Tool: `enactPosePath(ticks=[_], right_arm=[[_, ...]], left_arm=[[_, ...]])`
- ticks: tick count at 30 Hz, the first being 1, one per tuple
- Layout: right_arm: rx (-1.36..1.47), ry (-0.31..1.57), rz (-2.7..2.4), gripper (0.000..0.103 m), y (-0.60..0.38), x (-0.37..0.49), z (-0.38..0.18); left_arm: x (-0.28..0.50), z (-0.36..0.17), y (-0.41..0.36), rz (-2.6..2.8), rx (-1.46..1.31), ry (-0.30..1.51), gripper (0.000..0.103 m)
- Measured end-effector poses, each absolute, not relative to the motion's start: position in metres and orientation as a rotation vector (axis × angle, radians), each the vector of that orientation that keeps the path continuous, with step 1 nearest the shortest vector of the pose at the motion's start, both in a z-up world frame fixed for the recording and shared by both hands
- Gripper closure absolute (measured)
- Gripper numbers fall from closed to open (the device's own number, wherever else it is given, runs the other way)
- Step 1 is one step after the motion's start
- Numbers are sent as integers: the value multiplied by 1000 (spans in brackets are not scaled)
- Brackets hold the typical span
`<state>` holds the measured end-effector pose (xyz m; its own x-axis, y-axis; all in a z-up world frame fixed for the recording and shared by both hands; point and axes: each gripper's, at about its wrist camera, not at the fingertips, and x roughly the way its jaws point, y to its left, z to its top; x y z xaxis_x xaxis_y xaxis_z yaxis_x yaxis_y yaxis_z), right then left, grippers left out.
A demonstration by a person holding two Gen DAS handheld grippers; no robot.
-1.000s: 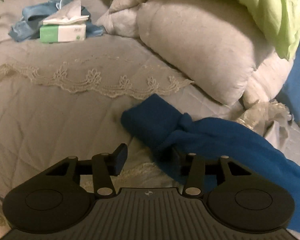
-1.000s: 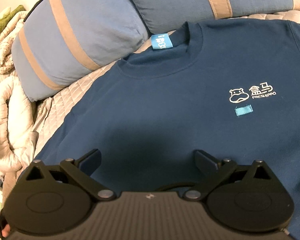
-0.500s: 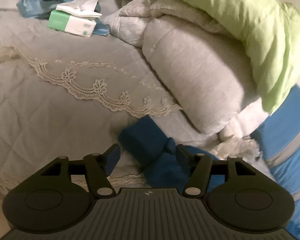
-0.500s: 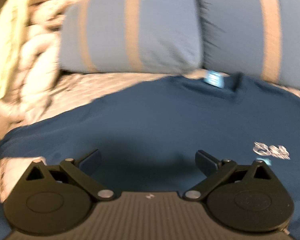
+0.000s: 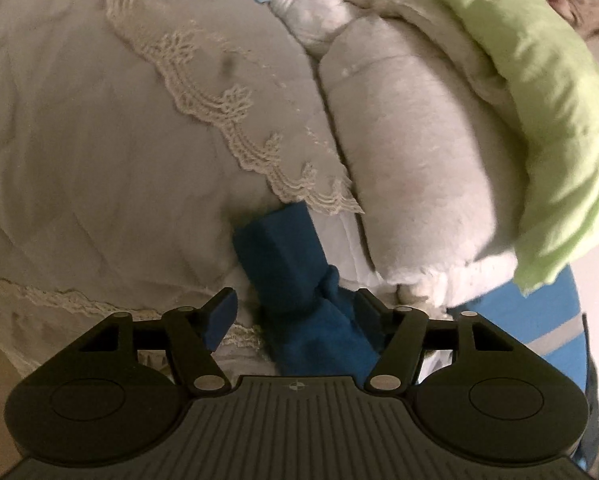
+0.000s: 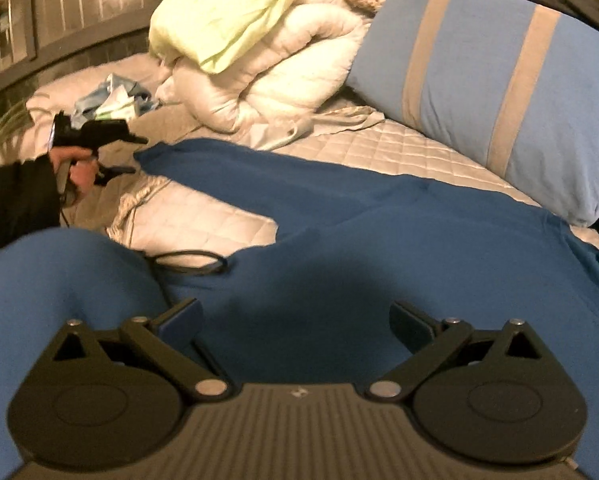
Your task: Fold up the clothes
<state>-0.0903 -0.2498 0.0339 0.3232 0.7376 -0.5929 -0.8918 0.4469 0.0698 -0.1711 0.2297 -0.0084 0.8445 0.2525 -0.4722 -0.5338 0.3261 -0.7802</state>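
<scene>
Left wrist view: the left gripper (image 5: 293,312) has its jaws spread, released, with the cuff end of the blue sweatshirt sleeve (image 5: 295,276) lying between the fingers on the quilted bedspread (image 5: 99,160). A rolled white duvet (image 5: 411,152) and a green blanket (image 5: 539,80) lie just beyond.

Right wrist view: the right gripper (image 6: 295,320) is also released, jaws wide, hovering over the body of the blue sweatshirt (image 6: 379,248), which lies spread flat on the bed. Its sleeve extends toward the left gripper. A striped blue pillow (image 6: 499,92) rests beside the collar. A black cable (image 6: 187,264) loops near the hem.
</scene>
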Motion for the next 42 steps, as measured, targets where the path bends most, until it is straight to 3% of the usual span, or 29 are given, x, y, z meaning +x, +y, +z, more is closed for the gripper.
enactPosePath(ticks=[3, 5, 7, 11, 25, 32, 42], right_arm=[[-283, 608, 1058, 1, -252, -86, 34], [-265, 609, 1030, 0, -254, -82, 35], [-250, 612, 997, 0, -257, -77, 34], [-244, 631, 947, 0, -262, -69, 31], [-345, 581, 787, 1, -266, -66, 29], [-378, 543, 616, 10, -274, -58, 28], [-277, 532, 840, 0, -274, -73, 43]], left_arm=[[-168, -17, 236, 534, -1202, 262, 50], [-164, -21, 240, 537, -1225, 262, 71], [-160, -22, 243, 538, -1232, 270, 81], [-155, -10, 241, 570, -1177, 292, 88], [-120, 109, 173, 601, -617, 355, 91], [-108, 156, 121, 508, -415, 305, 91], [-84, 194, 56, 379, -244, 275, 91]])
